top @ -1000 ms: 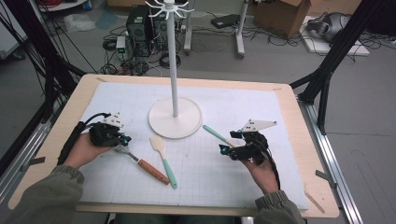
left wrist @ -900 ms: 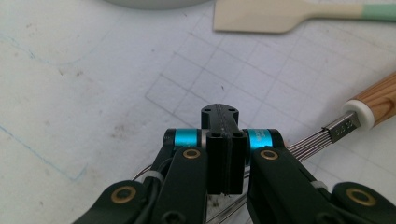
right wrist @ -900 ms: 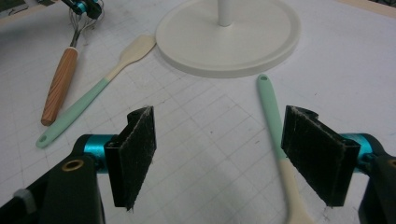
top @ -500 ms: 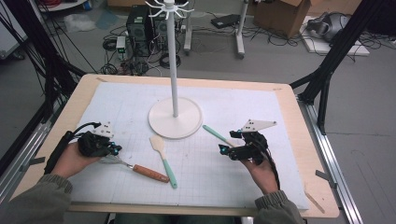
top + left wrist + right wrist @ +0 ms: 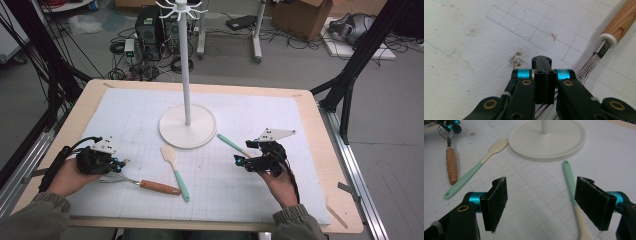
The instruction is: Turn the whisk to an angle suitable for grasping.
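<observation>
The left gripper (image 5: 118,165) had pulled back toward the person since a second ago. The whisk (image 5: 159,186) slid a little way along with it, so the grab seemed to have worked. The next job was likely to lift the whisk toward the stand (image 5: 187,131), which stood well ahead of both grippers.

The high view showed the whisk lying flat on the table (image 5: 300,200). Its wire end was at the left gripper's tip and its wooden handle pointed away to that gripper's right. That view was too small to show the jaws.

The left gripper view was close up. There the left gripper (image 5: 541,65) had its jaws pressed together with no gap. The wires of the whisk (image 5: 619,22) ran in under them. They looked pinched, but the jaws hid the very spot.

The right gripper (image 5: 240,161) had not moved. In the right gripper view, this gripper (image 5: 540,202) was wide open and held nothing. A green spatula (image 5: 571,185) lay just inside its right jaw, and a second spatula (image 5: 474,171) lay farther ahead to its left.
</observation>
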Action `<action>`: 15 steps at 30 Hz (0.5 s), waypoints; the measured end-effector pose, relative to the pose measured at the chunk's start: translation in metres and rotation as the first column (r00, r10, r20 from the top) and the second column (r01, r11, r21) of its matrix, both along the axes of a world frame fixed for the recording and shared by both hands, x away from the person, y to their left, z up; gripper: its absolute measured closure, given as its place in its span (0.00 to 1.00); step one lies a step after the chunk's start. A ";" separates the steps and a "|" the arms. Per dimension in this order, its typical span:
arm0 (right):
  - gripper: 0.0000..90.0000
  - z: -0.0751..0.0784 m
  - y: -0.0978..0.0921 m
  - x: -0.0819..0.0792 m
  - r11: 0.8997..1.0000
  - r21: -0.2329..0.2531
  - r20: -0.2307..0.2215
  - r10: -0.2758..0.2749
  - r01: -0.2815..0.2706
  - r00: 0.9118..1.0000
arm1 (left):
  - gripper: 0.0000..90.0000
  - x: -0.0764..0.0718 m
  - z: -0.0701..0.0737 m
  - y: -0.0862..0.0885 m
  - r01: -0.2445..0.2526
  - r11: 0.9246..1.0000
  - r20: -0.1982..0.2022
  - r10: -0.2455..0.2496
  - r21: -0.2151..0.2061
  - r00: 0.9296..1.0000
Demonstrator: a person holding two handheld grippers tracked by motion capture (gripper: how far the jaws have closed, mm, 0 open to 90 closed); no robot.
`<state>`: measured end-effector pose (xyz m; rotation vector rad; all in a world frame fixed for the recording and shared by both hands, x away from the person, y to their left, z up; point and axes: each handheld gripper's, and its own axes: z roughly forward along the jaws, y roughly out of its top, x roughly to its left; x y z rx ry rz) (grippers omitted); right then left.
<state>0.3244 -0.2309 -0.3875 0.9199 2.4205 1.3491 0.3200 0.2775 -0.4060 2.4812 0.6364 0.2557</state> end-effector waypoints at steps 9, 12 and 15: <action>0.28 0.001 -0.001 0.000 1.000 0.007 0.003 -0.001 0.001 1.000 | 0.94 -0.001 0.012 -0.003 0.034 0.998 0.024 -0.033 -0.054 0.999; 0.28 0.001 -0.003 -0.001 1.000 0.010 -0.001 -0.002 0.002 1.000 | 0.88 -0.003 0.017 -0.007 0.060 0.996 0.032 -0.057 -0.070 0.998; 0.28 0.001 -0.004 -0.001 1.000 0.012 -0.001 -0.003 0.003 1.000 | 0.83 -0.005 0.021 -0.013 0.087 0.993 0.037 -0.085 -0.078 0.996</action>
